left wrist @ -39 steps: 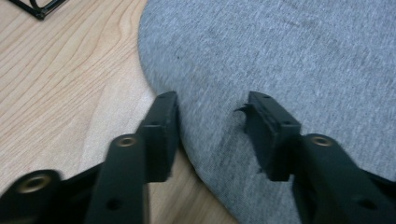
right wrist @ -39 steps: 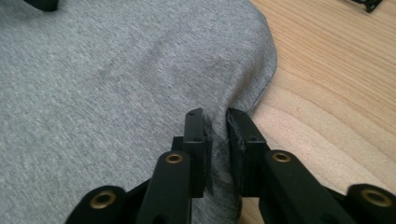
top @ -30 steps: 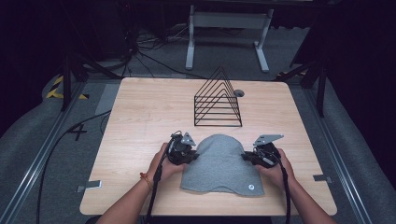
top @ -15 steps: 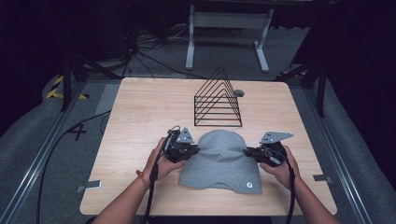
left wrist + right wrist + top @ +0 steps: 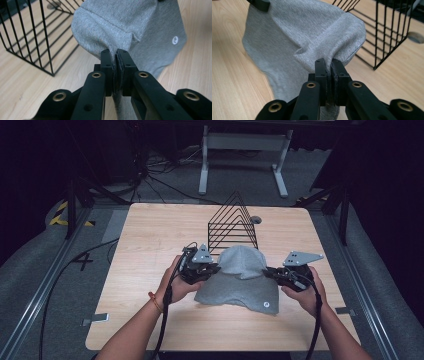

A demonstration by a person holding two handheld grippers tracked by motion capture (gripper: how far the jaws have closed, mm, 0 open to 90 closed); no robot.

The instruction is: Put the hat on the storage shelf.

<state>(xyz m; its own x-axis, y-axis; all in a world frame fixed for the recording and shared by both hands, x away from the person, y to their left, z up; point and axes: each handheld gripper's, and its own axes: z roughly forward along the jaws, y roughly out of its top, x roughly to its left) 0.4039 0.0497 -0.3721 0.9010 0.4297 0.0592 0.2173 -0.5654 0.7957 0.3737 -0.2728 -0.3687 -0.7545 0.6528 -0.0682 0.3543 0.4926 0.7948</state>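
Left gripper (image 5: 212,269) and right gripper (image 5: 270,272) each clamp the grey knitted fabric garment (image 5: 240,280), jaws closed on opposite edges. Its middle is lifted off the light wooden table (image 5: 150,235) (black wire rack (image 5: 231,225) just behind).

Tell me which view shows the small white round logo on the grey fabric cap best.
The left gripper view: the small white round logo sits large and unobstructed on the grey fabric cap. The high view shows it as a tiny dot; in the right gripper view I can't make it out.

Left gripper (image 5: 212,268) and right gripper (image 5: 270,272) face each other, jaws clamped shut, forearms angled inward over the table edge.
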